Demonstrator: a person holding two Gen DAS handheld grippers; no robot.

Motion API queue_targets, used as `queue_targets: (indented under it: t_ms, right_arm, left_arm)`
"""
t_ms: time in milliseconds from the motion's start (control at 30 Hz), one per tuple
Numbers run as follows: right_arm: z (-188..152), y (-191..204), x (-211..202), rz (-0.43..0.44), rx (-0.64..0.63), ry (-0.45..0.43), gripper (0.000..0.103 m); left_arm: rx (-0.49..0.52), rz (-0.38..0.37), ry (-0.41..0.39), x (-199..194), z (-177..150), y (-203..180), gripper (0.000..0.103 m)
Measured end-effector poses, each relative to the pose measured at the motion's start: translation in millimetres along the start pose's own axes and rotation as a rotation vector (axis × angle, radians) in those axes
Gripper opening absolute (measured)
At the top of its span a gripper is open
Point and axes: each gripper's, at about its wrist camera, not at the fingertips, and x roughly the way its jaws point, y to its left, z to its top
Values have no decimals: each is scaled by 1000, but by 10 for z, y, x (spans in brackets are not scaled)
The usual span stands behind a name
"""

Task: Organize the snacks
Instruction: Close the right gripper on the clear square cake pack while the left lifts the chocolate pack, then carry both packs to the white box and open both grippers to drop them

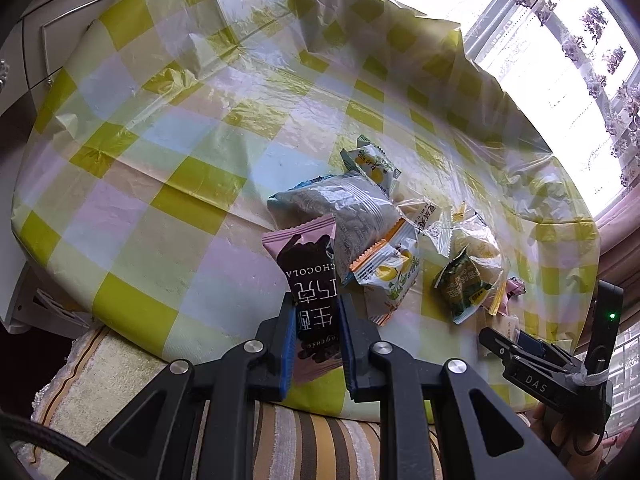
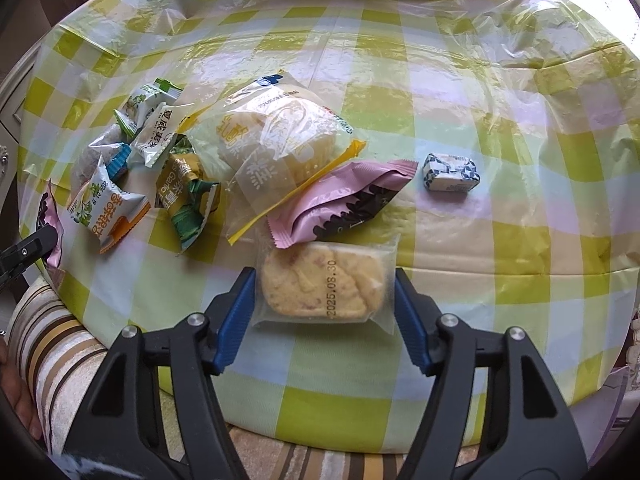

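My left gripper (image 1: 316,312) is shut on a pink chocolate packet (image 1: 310,276) and holds it over the near edge of the table, beside a heap of snack packets (image 1: 372,224). My right gripper (image 2: 324,280) is open, with its fingers on either side of a clear-wrapped yellow pastry (image 2: 324,286) that lies on the cloth. Just beyond the pastry lie a second pink chocolate packet (image 2: 340,204) and a large clear bag with a pale cake (image 2: 280,148). A small blue-and-white wrapped cube (image 2: 452,172) lies apart at the right.
The round table wears a yellow, green and lilac checked plastic cloth (image 2: 460,100). A striped cushion (image 1: 312,436) lies below its near edge. White cabinets (image 1: 52,40) stand at the far left and a bright window (image 1: 560,40) at the right. The right gripper's body (image 1: 548,364) shows in the left wrist view.
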Motion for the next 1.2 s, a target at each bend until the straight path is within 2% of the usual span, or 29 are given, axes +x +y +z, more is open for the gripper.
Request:
queue_targets:
  t_ms: [333, 700, 967, 1200]
  right_arm:
    - [-170, -91, -208, 32, 32, -27, 65]
    - [-333, -263, -572, 55, 86, -94, 65]
    - [-504, -565, -790, 38, 153, -135, 65]
    - [-725, -906, -971, 4, 227, -161, 65]
  left_arm:
    - [43, 6, -29, -125, -31, -135, 20]
    - [117, -14, -22, -190, -110, -433, 20]
    - [221, -34, -2, -159, -185, -813, 20]
    - [343, -88, 46, -50, -317, -1291, 20]
